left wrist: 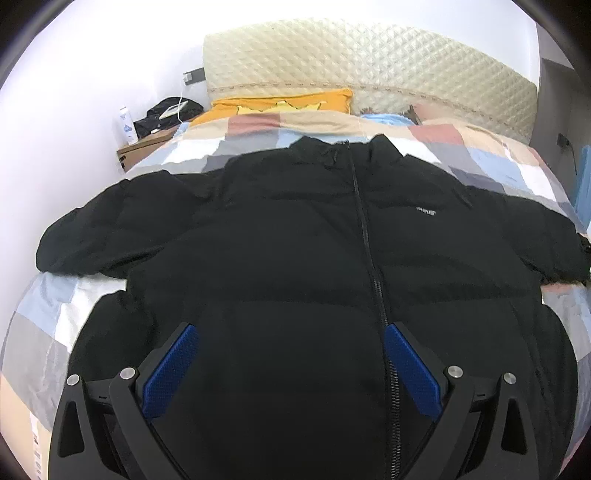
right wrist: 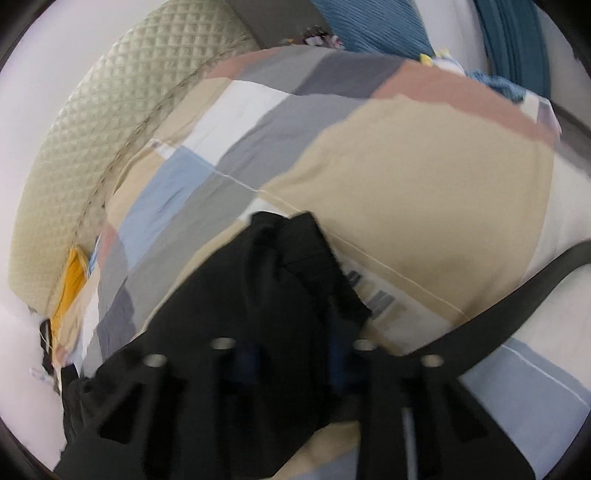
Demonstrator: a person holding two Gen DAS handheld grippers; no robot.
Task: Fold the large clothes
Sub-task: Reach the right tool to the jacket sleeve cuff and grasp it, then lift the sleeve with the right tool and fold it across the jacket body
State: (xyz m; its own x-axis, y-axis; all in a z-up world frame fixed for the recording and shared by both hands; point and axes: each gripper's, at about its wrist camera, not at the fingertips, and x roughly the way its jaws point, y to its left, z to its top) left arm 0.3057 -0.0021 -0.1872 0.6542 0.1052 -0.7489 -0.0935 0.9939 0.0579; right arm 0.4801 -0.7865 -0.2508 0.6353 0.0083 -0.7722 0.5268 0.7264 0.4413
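A black puffer jacket lies front up on the patchwork bedspread, zipped, collar towards the headboard and both sleeves spread out sideways. My left gripper hovers over the jacket's lower front, left of the zip. It is open, its blue pads wide apart with nothing pinched between them. In the blurred right wrist view my right gripper is shut on the end of a black jacket sleeve. The bunched fabric sits between the fingers and hides the tips.
A quilted cream headboard and a yellow pillow lie at the far end. At far left a nightstand carries a white bottle and a black bag. A black strap crosses the bedspread; blue fabric hangs behind.
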